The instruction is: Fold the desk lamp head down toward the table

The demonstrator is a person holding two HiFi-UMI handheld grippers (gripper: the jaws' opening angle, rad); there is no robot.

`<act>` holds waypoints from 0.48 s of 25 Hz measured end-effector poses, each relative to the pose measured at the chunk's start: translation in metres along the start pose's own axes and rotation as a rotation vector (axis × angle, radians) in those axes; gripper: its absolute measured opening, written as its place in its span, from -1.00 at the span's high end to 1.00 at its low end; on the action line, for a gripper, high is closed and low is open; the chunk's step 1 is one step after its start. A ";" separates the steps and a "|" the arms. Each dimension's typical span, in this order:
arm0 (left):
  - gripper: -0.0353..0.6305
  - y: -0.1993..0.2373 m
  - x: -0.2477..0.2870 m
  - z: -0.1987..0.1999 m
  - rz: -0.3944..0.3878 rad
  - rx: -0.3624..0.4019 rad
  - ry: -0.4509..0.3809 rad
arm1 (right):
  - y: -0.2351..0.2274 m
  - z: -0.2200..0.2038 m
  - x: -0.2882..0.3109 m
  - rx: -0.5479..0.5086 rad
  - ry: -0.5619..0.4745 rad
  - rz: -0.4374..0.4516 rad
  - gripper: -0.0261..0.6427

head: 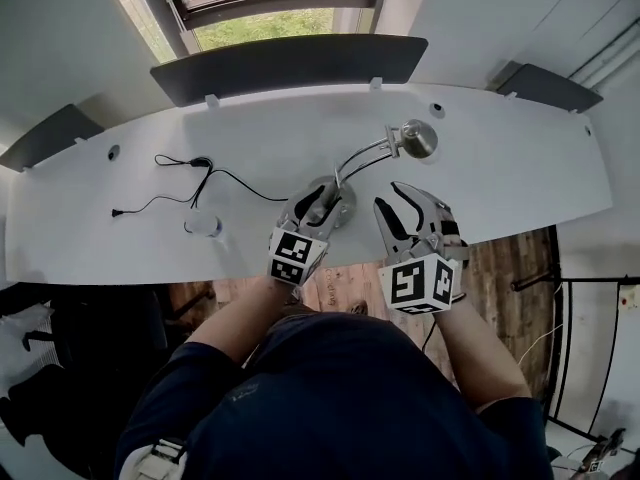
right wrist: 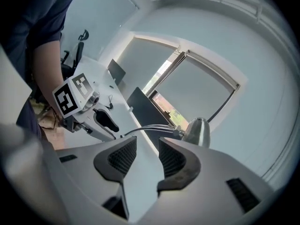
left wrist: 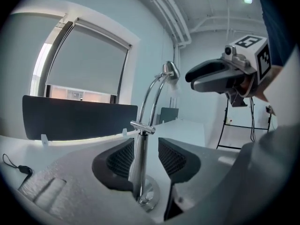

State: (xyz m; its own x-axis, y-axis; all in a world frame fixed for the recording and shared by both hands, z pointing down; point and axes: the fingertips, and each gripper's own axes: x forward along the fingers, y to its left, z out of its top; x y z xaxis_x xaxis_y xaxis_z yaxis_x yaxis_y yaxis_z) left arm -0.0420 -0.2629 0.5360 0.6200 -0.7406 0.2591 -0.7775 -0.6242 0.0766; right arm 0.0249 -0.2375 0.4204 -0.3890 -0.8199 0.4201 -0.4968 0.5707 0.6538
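Chrome desk lamp post (left wrist: 138,161) stands between the left gripper's (head: 320,199) spread jaws, ungripped; the right gripper (right wrist: 146,156) gapes empty near the lamp head (right wrist: 197,131).

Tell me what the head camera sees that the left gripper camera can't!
Only the head view shows the wooden floor and the marker cube on the left gripper. Only the left gripper view shows the ceiling pipes and, up close, that gripper's open jaws with the lamp post standing between them. Both views show the lamp head, the lamp's round base, the right gripper, the black cable and the dark divider panel.
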 end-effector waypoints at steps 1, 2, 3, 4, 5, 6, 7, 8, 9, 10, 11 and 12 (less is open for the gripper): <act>0.45 0.001 0.004 -0.002 -0.011 0.003 0.005 | -0.005 0.001 0.002 -0.032 0.016 -0.025 0.46; 0.45 0.002 0.008 -0.003 -0.022 0.009 0.009 | -0.011 0.003 0.004 -0.070 0.030 -0.050 0.45; 0.45 0.002 0.011 -0.005 -0.032 0.017 0.011 | -0.015 0.005 0.005 -0.113 0.043 -0.074 0.45; 0.45 0.003 0.015 -0.006 -0.041 0.025 0.012 | -0.019 0.008 0.006 -0.157 0.056 -0.095 0.45; 0.45 0.003 0.018 -0.007 -0.050 0.029 0.013 | -0.023 0.010 0.007 -0.199 0.068 -0.114 0.45; 0.45 0.002 0.021 -0.008 -0.058 0.025 0.015 | -0.027 0.013 0.008 -0.237 0.078 -0.132 0.45; 0.45 0.000 0.023 -0.007 -0.068 0.013 0.019 | -0.030 0.015 0.009 -0.273 0.089 -0.149 0.45; 0.45 -0.002 0.024 -0.006 -0.079 0.001 0.025 | -0.034 0.015 0.011 -0.309 0.102 -0.164 0.45; 0.45 -0.004 0.026 -0.005 -0.090 -0.006 0.029 | -0.036 0.015 0.013 -0.346 0.117 -0.177 0.45; 0.45 -0.004 0.027 -0.005 -0.098 -0.006 0.032 | -0.038 0.015 0.015 -0.387 0.135 -0.189 0.45; 0.45 -0.004 0.029 -0.006 -0.103 -0.002 0.034 | -0.039 0.014 0.018 -0.431 0.153 -0.199 0.45; 0.45 -0.003 0.031 -0.007 -0.105 0.006 0.034 | -0.040 0.013 0.021 -0.478 0.171 -0.208 0.45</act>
State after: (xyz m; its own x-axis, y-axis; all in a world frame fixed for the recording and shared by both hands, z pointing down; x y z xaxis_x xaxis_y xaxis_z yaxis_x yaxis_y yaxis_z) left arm -0.0214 -0.2821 0.5507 0.6943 -0.6618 0.2827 -0.7074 -0.6998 0.0991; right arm 0.0269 -0.2768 0.3951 -0.1686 -0.9317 0.3218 -0.1261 0.3441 0.9304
